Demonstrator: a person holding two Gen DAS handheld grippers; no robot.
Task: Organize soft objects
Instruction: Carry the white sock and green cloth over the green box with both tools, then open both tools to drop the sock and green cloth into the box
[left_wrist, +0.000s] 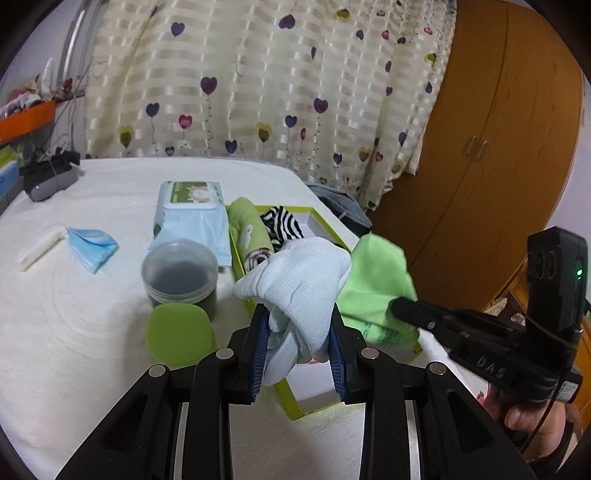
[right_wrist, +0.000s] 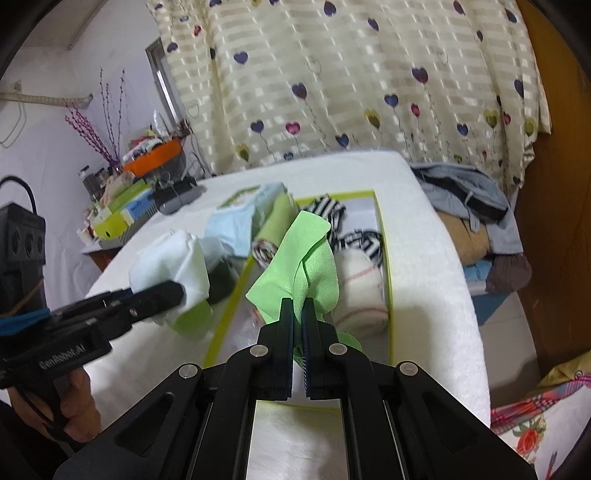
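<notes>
Grippers carry two cloths toward the storage box

Left gripper (left_wrist: 297, 332), black with blue ribbed pads, is clamped on a bunched pale blue knit cloth (left_wrist: 299, 273). The cloth bulges up and forward out of the jaws. Right gripper (right_wrist: 298, 317), of the same make, is pinched tight on a thin bright green microfibre cloth (right_wrist: 303, 258), which stands up from the jaws in a loose fold.

Both held cloths hang over the near end of a shallow white box with a yellow-green rim (left_wrist: 291, 402), lying on a white-covered table (left_wrist: 74, 332). The box's long axis runs away from the grippers. Its far end already holds a rolled green cloth (left_wrist: 247, 225), a black-and-white striped cloth (left_wrist: 282, 221) and, seen from the right wrist, a cream roll with a thin red stripe (right_wrist: 360, 295).

The right gripper sits more squarely over the box. The left gripper is at the box's left rim, so it probably has to move right before letting go. Empty floor shows at the near end.

Left of the box stand a clear round tub (left_wrist: 180, 269), a green sponge (left_wrist: 181, 334) and a wet-wipe pack (left_wrist: 188, 218).
</notes>
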